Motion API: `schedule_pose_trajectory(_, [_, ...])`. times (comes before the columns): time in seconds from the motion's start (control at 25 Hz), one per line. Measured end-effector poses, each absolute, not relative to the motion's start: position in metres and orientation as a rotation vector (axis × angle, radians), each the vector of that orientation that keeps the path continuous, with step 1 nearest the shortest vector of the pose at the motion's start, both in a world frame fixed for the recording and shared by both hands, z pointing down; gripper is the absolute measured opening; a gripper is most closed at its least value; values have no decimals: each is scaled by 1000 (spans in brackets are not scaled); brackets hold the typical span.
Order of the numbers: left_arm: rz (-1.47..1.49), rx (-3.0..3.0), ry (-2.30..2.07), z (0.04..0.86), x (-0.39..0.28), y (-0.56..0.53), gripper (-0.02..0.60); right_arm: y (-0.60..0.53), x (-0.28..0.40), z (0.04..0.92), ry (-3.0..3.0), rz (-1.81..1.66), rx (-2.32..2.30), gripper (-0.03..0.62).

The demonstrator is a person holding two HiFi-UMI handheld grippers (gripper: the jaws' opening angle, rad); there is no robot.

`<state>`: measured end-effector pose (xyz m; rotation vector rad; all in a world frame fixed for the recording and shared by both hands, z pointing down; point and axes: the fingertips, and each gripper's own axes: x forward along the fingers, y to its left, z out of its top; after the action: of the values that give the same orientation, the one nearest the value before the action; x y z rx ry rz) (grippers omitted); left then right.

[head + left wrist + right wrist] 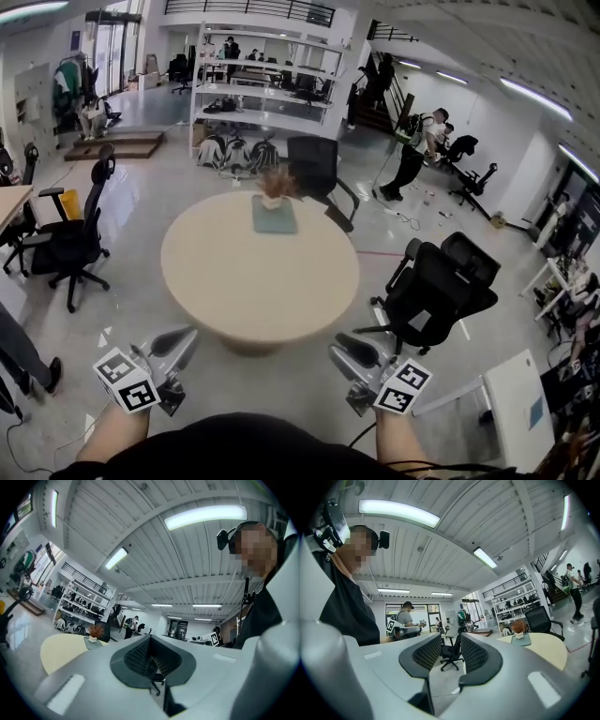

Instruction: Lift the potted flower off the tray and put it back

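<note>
Hovering before the table (262, 281) (both empty), left gripper (180, 341) has jaws together, right gripper (347, 349) apart.

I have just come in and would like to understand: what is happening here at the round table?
A person holds a tool in each hand, both short of the round table. The left tool is shut, the right tool slightly open, both empty. The potted flower stands on its tray at the table's far side, untouched.

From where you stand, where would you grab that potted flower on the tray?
Probably the small white pot itself, below the leaves, coming in level from the near side: it stands upright on the tray, and the leaves spread wider above.
</note>
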<state>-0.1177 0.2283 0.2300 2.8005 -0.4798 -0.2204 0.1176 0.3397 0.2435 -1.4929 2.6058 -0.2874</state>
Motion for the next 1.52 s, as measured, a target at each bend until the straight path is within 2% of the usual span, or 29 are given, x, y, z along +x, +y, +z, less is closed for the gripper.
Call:
schedule_pose_trajectory(0.44, [-257,2790,-680,213,11,211,-2,277,249,231,2748,-234,-1267,147])
schedule_pose_trajectory(0.68, [-222,2774,-722,216,48,202,-2,260,284,236,2764,-261,-1219,147])
schedule_pose_trajectory(1.0, [-219,2761,-684,228,59,162,-2,225,293,245,2762,-293,-1253,149])
schedule_pose_trajectory(1.52, [-289,2806,-519,230,-6,-13,-2,79,220,237,2683,-242,-1425,167])
